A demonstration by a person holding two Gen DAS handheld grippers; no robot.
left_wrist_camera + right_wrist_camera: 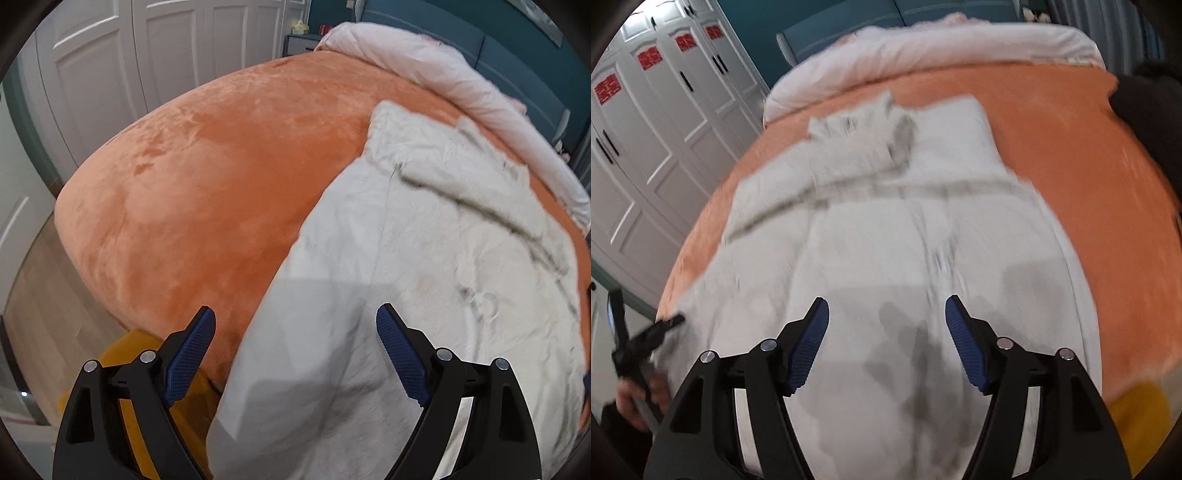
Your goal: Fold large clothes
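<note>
A large white padded coat (pixel 424 266) lies spread on an orange blanket (pixel 207 177) on the bed, hood end far, hem near. It also shows in the right wrist view (pixel 886 236), blurred. My left gripper (pixel 295 328) is open and empty above the coat's near left edge. My right gripper (pixel 886 317) is open and empty above the coat's lower middle, casting shadows on it. The left gripper also shows in the right wrist view (pixel 670 321) at the coat's left edge, held by a hand.
A rolled white duvet (pixel 443 74) lies along the headboard end, also in the right wrist view (pixel 923 55). White wardrobe doors (pixel 646 147) stand to the left of the bed. A yellow object (pixel 140 369) sits below the bed's near edge. A dark shape (pixel 1145 110) sits at far right.
</note>
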